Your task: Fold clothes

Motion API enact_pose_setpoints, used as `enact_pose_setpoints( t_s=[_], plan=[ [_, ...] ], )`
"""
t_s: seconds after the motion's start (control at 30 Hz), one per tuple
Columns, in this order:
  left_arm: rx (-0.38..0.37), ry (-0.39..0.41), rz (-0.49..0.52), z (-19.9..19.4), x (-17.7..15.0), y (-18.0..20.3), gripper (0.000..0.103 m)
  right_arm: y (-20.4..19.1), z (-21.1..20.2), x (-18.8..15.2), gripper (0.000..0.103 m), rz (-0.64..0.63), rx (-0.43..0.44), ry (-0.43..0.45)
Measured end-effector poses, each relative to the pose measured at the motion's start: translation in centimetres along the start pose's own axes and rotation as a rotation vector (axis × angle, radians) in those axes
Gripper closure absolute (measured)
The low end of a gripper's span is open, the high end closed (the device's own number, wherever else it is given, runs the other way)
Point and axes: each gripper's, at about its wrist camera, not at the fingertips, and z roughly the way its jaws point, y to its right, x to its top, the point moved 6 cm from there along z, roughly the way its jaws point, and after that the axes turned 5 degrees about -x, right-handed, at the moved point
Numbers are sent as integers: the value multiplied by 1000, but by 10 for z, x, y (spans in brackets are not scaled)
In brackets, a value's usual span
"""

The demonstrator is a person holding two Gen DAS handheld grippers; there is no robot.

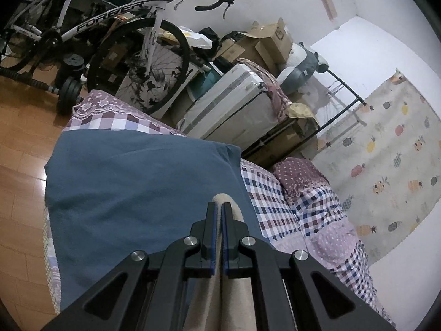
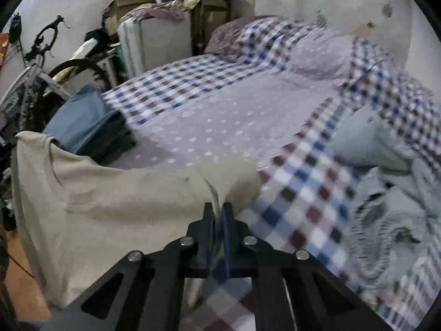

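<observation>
- At the bottom centre of the left wrist view, the left gripper (image 1: pixel 219 207) has its two fingers pressed together on a fold of the beige garment (image 1: pixel 234 289), which runs down between them and out of the lower edge of the frame.
- At the bottom centre of the right wrist view, the right gripper (image 2: pixel 217 207) is likewise clamped on the beige garment (image 2: pixel 110 207), pinching a gathered edge; the cloth spreads out to the left of the frame, hanging in front of the bed.
- In the middle of the left wrist view, a blue garment (image 1: pixel 137 193) lies flat on the checked bedspread (image 1: pixel 270 198).
- In the upper left of that view, a white bicycle (image 1: pixel 115 19) stands beside cardboard boxes (image 1: pixel 264 41).
- At the right edge of the right wrist view, a pale blue-grey heap of cloth (image 2: pixel 386 193) lies on the bedspread; this view is blurred.
</observation>
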Motion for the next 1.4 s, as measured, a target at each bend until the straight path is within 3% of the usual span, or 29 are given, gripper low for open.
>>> enact_pose_setpoints(
  t_s=[0.2,0.4,0.67,0.87,1.1,1.4],
  plan=[
    [-67,-21,63,1,-10,29,101,70,-48,7,100,110,-124,105],
    [-156,-70,163,4,-31,74,101,170,-111,-5,100,235,-275,175],
    [-299,-203,320,13,-81,153,101,308,-211,-51,101,381,-494,236],
    [-418,-296,456,8,-137,228,101,388,-283,-95,101,465,-626,264],
    [-551,-413,528,13,-198,340,101,471,-354,-147,101,560,-727,286],
    [-523,-398,646,65,-241,460,101,548,-404,-175,101,645,-741,368]
  ],
)
